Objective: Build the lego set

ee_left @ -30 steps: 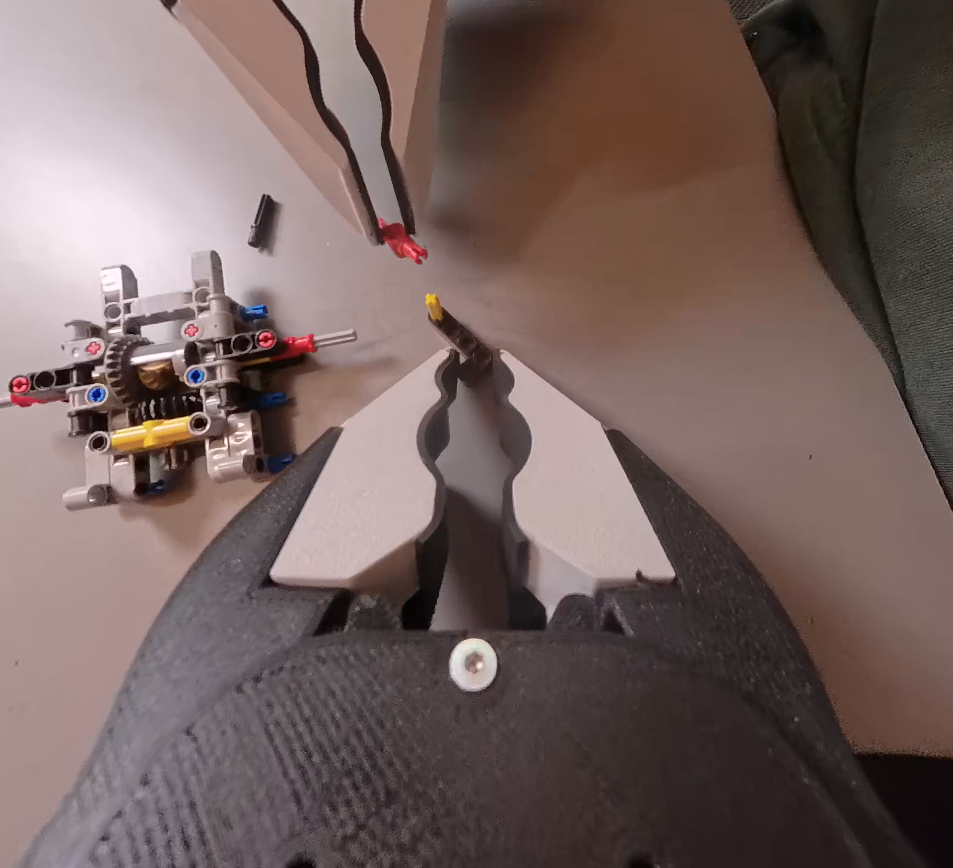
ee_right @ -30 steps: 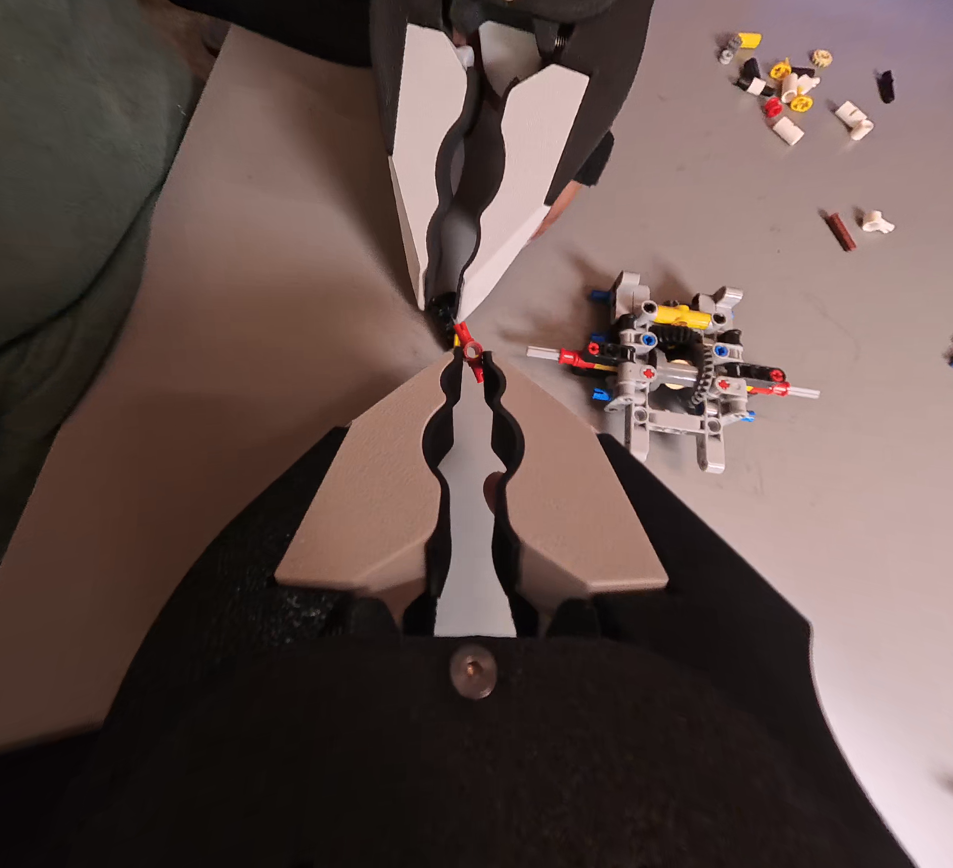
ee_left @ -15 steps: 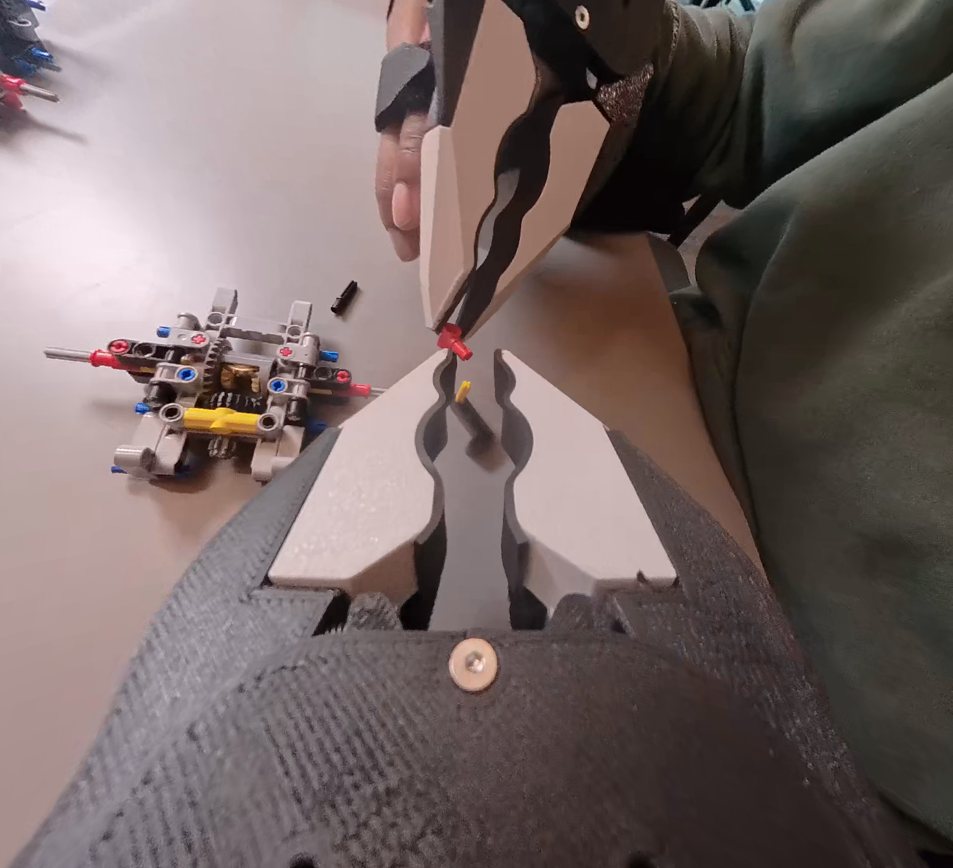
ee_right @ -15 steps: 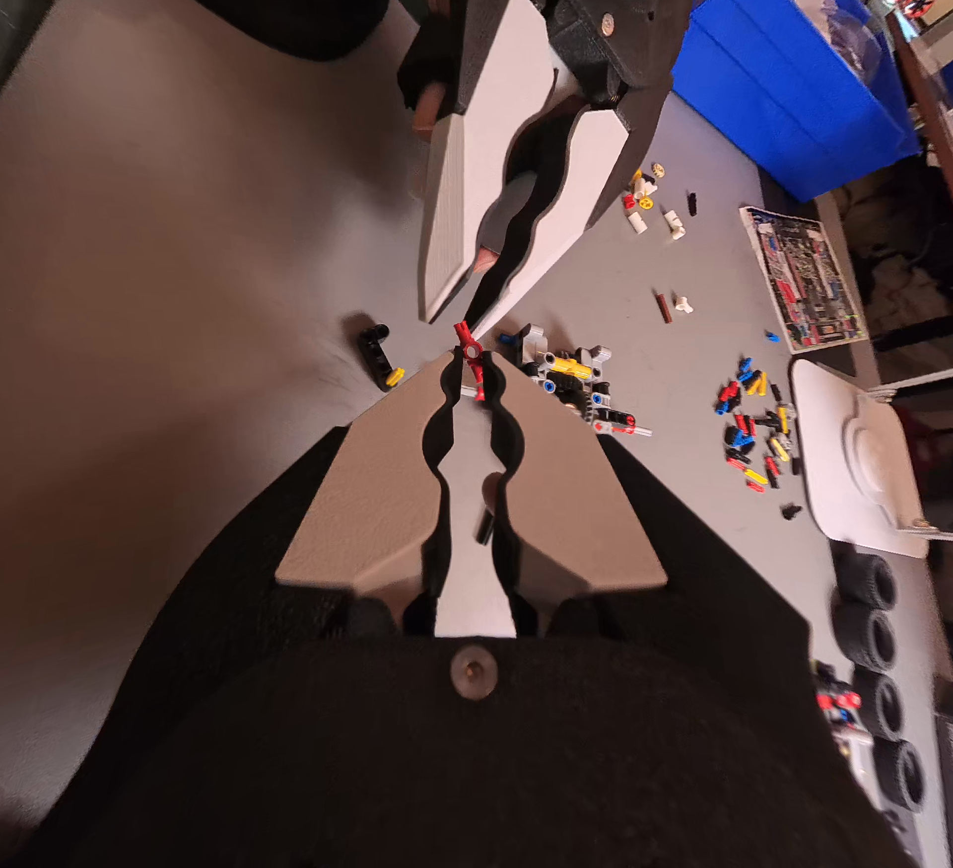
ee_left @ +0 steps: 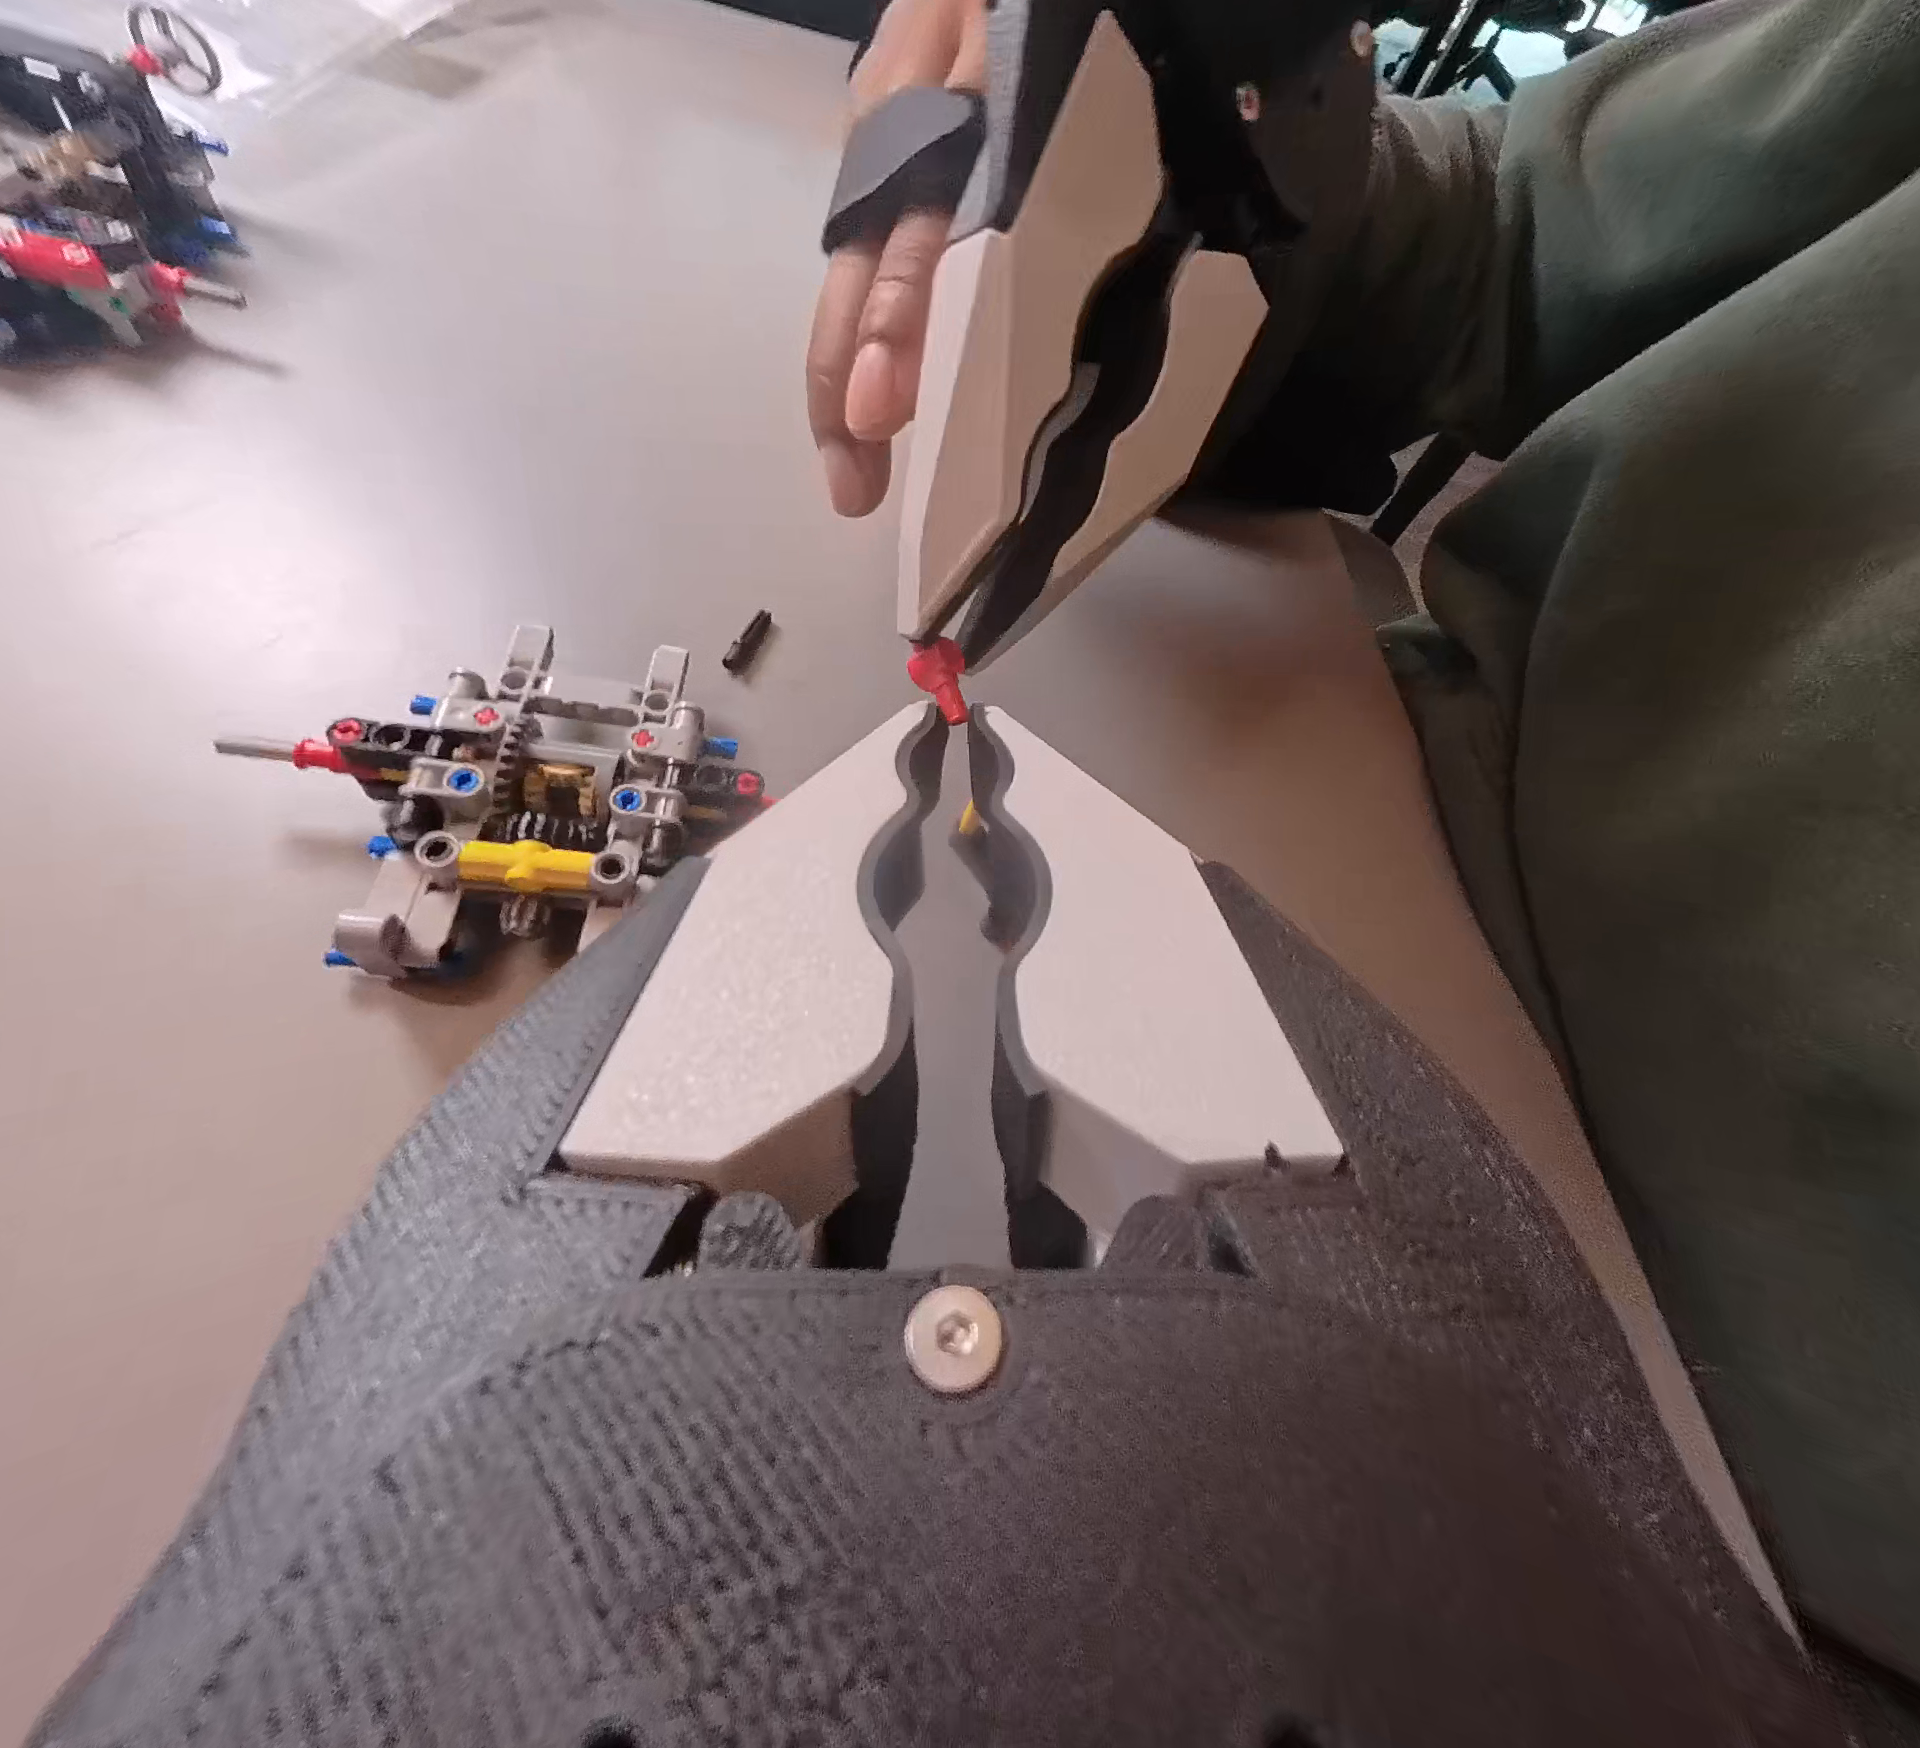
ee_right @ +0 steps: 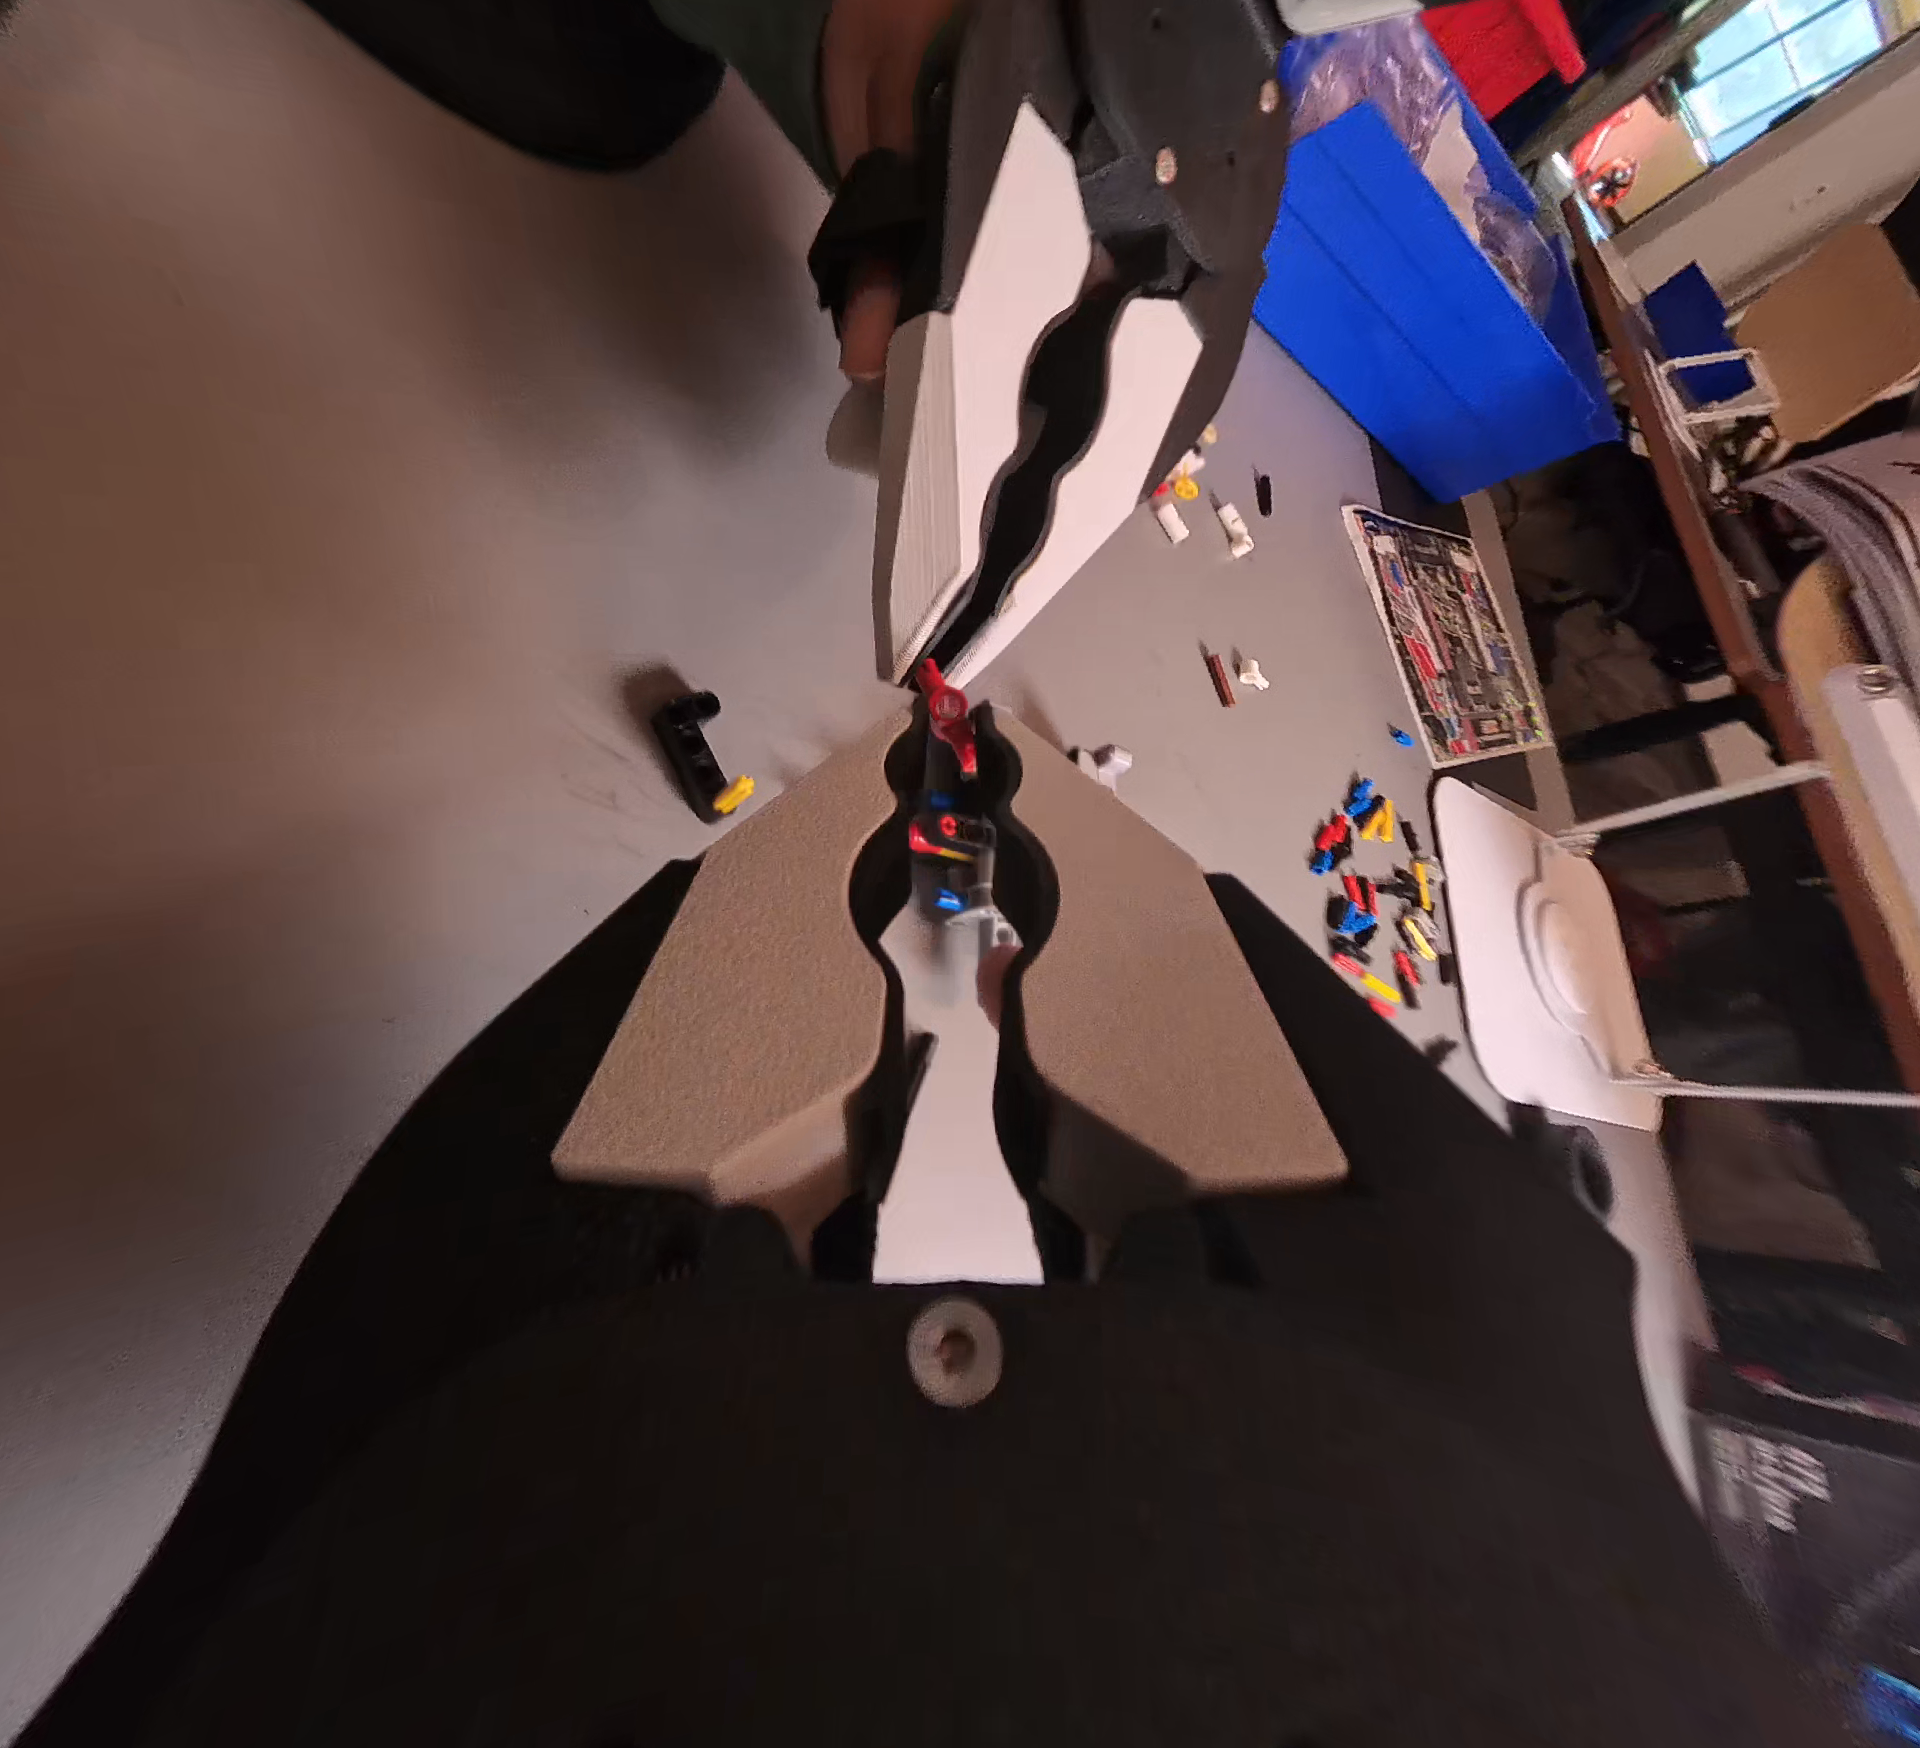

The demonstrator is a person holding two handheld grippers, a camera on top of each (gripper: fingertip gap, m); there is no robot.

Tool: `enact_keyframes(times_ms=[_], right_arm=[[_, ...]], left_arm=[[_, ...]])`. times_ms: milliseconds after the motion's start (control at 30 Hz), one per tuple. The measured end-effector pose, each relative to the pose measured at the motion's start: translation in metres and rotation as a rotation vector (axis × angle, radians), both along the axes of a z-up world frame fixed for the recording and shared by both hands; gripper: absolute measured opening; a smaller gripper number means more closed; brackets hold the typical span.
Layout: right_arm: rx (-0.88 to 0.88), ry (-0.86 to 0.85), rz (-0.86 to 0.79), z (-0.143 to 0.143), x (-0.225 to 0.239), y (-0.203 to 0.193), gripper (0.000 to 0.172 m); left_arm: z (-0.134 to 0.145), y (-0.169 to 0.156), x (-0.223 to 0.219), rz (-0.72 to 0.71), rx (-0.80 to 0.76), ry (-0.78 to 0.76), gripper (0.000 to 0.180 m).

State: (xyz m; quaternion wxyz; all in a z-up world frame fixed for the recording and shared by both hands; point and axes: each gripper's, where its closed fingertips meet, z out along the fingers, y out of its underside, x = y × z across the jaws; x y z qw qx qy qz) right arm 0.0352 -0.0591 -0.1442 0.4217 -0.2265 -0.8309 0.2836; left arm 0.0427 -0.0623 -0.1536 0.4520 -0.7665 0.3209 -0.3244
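Above the worktop (ee_left: 520, 451), the right claw (ee_right: 951, 711) pinches one end of a small red connector pin (ee_left: 935, 670), the left claw (ee_left: 951, 711) is pressed together on its other end, and the black beam (ee_right: 691, 753) lies just below.

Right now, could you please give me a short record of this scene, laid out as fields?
Right gripper: jaws closed on a red pin
Left gripper: jaws nearly shut on the same pin's other end
Table: black beam with yellow peg lying loose beside both grippers
Nearby: grey gear assembly; small black pin; scattered loose pieces
Farther off: blue bin; printed sheet
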Motion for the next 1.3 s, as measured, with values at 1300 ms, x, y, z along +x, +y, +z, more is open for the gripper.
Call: enact_keyframes(times_ms=[1300], right_arm=[[-0.406, -0.194, 0.048, -0.006, 0.013, 0.002, 0.004]], left_arm=[[-0.061, -0.027, -0.005, -0.149, -0.069, 0.355, 0.022]])
